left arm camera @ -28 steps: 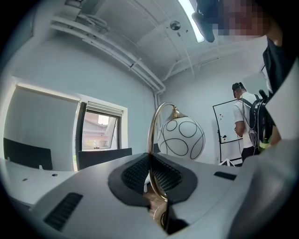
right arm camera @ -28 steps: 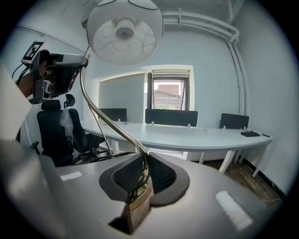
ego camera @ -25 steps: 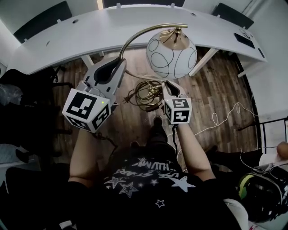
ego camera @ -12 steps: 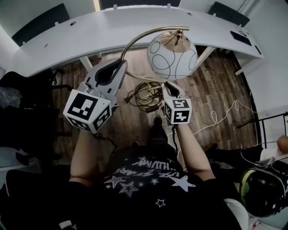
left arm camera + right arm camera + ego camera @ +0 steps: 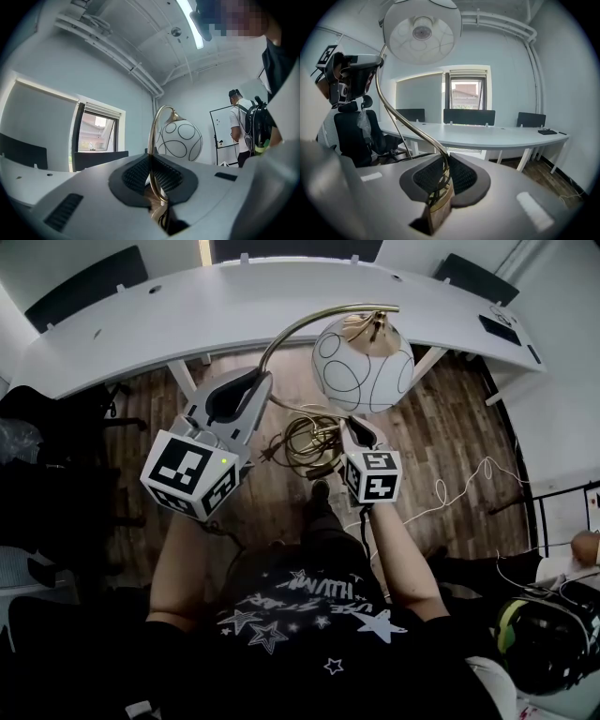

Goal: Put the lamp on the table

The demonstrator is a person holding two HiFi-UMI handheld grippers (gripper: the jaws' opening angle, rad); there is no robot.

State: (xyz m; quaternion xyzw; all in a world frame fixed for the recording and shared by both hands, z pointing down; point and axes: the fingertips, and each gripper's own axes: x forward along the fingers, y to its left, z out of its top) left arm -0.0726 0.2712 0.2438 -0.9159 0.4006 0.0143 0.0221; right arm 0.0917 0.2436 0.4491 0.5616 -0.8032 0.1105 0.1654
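The lamp hangs in the air over the wood floor, short of the white curved table (image 5: 187, 310). It has a white globe shade (image 5: 363, 351) with black rings and a curved brass arm (image 5: 300, 322). My left gripper (image 5: 258, 382) is shut on the brass arm (image 5: 152, 140), with the globe (image 5: 180, 140) just beyond its jaws. Lower down, my right gripper (image 5: 354, 425) is shut on the lamp's brass foot (image 5: 438, 206) and cord. The lamp's cord (image 5: 309, 437) dangles in a coil below. From the right gripper view the shade (image 5: 422, 30) hangs overhead and the table (image 5: 487, 136) lies ahead.
Black chairs stand behind the table, and a dark phone (image 5: 506, 329) lies at its right end. A black office chair (image 5: 56, 456) is at my left. A white cable (image 5: 459, 488) runs over the floor. A person (image 5: 241, 126) stands by a whiteboard.
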